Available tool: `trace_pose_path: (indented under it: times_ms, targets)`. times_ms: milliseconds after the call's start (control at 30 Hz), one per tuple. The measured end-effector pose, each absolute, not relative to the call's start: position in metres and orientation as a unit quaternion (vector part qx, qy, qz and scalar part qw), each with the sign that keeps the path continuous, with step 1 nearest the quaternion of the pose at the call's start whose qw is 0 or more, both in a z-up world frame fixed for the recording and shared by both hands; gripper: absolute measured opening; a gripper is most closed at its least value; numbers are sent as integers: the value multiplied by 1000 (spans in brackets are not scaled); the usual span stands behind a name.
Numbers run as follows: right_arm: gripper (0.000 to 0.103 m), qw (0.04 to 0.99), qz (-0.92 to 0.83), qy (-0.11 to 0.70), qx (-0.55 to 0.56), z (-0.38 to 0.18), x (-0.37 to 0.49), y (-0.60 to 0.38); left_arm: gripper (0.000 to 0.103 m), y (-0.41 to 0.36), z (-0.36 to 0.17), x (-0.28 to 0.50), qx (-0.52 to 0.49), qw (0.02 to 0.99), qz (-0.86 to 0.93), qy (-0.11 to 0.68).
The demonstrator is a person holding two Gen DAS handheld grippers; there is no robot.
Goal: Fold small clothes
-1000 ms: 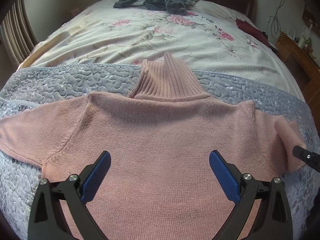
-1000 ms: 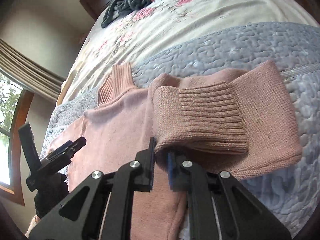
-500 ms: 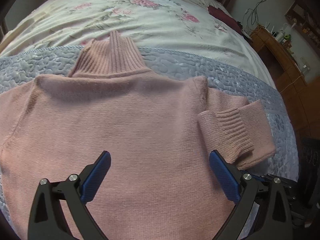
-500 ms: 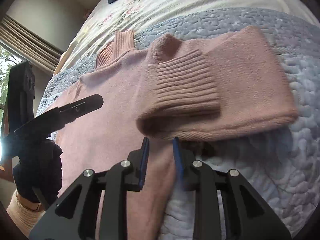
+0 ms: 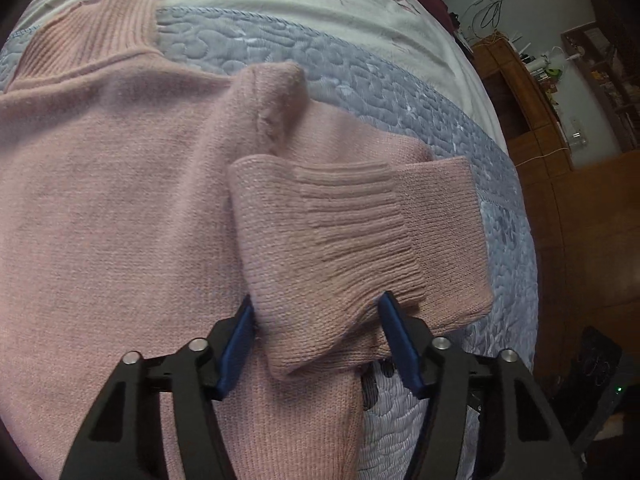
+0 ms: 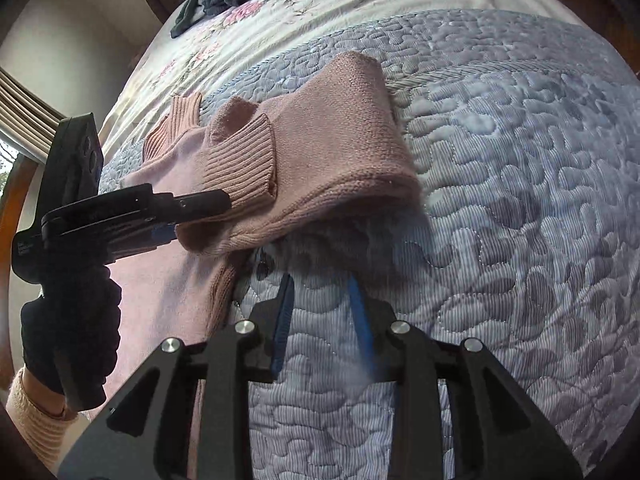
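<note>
My left tool (image 5: 316, 330) is spread about halfway with its blue pads on either side of the ribbed cuff of the pink knitted turtleneck sweater (image 5: 120, 216), whose sleeve lies folded back across the body just ahead of it on the grey quilted bedspread (image 6: 520, 200). My right tool (image 6: 320, 312) is slightly parted and holds nothing, hovering over bare quilt with the folded sleeve ahead. Since a second ago the right tool has let go of the cuff and backed off, while the left has narrowed and moved over to it; I can read no writing.

Pink knitted turtleneck sweater (image 5: 120, 208) cut off at nine and six o'clock, far sleeve unseen. Small clutter on brown wooden shelves (image 5: 540, 72) at two o'clock too tiny to identify. Window (image 6: 8, 160) cropped at nine o'clock.
</note>
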State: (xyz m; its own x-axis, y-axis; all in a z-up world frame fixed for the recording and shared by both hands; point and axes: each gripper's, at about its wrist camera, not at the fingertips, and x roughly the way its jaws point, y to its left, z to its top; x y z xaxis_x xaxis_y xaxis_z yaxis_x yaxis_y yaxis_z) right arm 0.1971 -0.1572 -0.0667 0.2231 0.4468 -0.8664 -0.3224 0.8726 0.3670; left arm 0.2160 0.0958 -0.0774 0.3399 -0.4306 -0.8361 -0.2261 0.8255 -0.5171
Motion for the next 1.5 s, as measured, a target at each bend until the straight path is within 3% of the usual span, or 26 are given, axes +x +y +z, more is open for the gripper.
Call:
trace_pose_path:
  times_ms: [33, 100, 200, 467, 700, 1067, 1100, 1167, 1200, 1233, 1333, 1500]
  targets:
    - [30, 781, 245, 572, 55, -67, 197, -156, 40, 96, -77, 216, -286, 768, -63, 569]
    - [30, 782, 243, 572, 55, -66, 196, -156, 27, 102, -75, 215, -295, 769, -61, 564]
    - [30, 783, 237, 572, 60, -63, 199, -156, 17, 117, -68, 210, -308, 773, -64, 551]
    - [38, 788, 235, 563, 77, -45, 204, -157, 16, 182, -30, 171, -301, 813, -56, 495]
    - [57, 769, 241, 578, 128, -51, 220, -134, 16, 254, -24, 142, -296, 827, -9, 479]
    - [63, 729, 269, 609, 161, -72, 247, -77, 17, 338, -50, 117, -318, 814, 45, 484]
    - [62, 726, 265, 614, 160, -76, 248, -72, 17, 339, -55, 117, -318, 812, 44, 487]
    - [48, 722, 259, 624, 151, -84, 249, -65, 18, 341, -64, 116, -315, 810, 44, 494]
    - [33, 720, 254, 631, 139, -88, 248, -62, 19, 341, -67, 116, -310, 809, 47, 497]
    - [25, 723, 240, 637, 120, -92, 247, -59, 21, 343, -70, 116, -307, 808, 50, 501]
    - [19, 727, 230, 637, 111, -95, 245, -57, 24, 353, -70, 109, -296, 811, 75, 499]
    - [23, 737, 222, 633, 86, -88, 241, -55, 35, 368, -49, 94, -257, 830, 116, 482]
